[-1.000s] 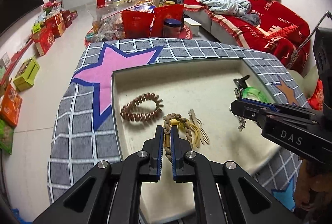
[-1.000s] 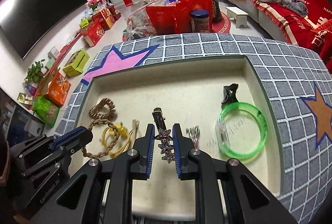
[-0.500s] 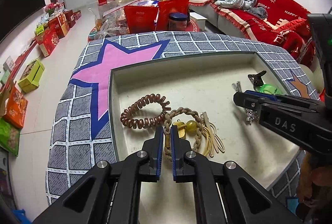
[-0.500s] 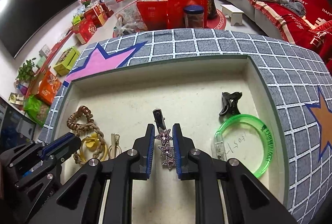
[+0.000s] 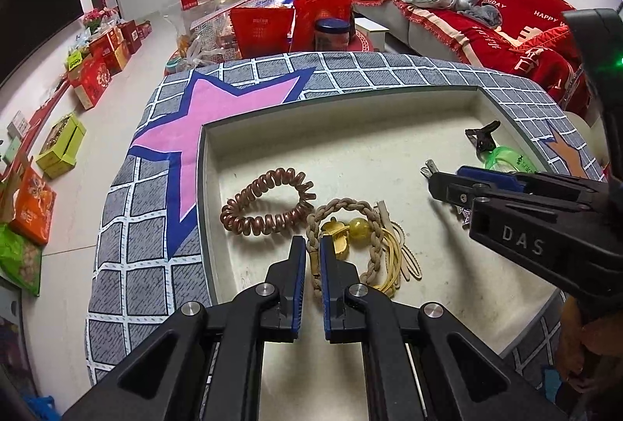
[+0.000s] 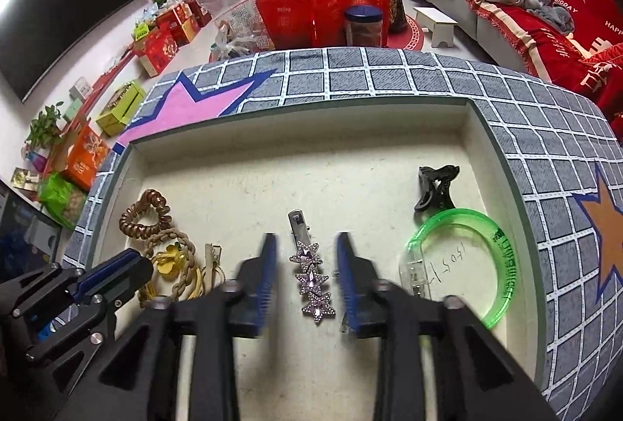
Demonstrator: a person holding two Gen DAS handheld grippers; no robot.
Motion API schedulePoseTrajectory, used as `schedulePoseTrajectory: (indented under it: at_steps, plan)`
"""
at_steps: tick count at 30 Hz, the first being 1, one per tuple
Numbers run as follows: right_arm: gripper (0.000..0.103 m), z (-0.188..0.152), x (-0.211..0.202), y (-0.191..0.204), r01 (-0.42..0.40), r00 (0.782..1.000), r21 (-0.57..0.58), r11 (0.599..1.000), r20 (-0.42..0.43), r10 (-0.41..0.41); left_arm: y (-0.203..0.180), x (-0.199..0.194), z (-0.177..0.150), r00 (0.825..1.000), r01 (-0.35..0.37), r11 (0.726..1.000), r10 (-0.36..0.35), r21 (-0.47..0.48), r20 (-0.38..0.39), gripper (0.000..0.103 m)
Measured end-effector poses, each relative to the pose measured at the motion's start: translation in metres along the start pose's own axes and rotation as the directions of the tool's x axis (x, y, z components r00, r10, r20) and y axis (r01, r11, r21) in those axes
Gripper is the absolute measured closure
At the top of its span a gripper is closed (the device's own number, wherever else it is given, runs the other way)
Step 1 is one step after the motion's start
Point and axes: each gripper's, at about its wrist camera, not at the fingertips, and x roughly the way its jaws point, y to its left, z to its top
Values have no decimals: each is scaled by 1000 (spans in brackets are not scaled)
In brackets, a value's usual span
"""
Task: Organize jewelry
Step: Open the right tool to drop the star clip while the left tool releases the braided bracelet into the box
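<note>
A cream tray (image 6: 389, 132), set on a grey checked cloth (image 6: 389, 74) printed with a pink star (image 5: 218, 117), holds 6 pieces of jewelry. Largest is the green bangle (image 6: 494, 245), at 4 o'clock on the tray in the right wrist view, with a black claw clip (image 6: 434, 187) touching its rim at about 11 o'clock. At 9 o'clock lies a brown coil hair tie (image 5: 268, 203); just beside it, at its 4 o'clock in the left wrist view, a braided cord (image 5: 350, 238) loops around a yellow bead charm (image 5: 350, 232), with a pale flat clip (image 5: 383, 210) at its edge. At 6 o'clock rests a hair clip with 3 purple stars (image 6: 309, 273).

The left tongs (image 5: 310, 257) are pressed together, pinching the near loop of the braided cord. The right tongs (image 6: 305, 275) are spreading; the star clip lies flat between their tips, and neither pad presses on it.

Step in hand, as judged: the star clip is being set down at its place while the cord is held. The next move calls for lifting the right tongs straight clear without nudging the clip, then placing the cord apart from the coil tie.
</note>
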Motion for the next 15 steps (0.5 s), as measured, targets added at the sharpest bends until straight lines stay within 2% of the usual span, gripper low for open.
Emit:
schedulePoseTrajectory:
  at_steps: [15]
  plan:
    - [54, -2, -29, 1, -52, 997, 52, 997, 63, 49, -2, -13, 0, 999, 0, 1000, 0, -3, 41, 78]
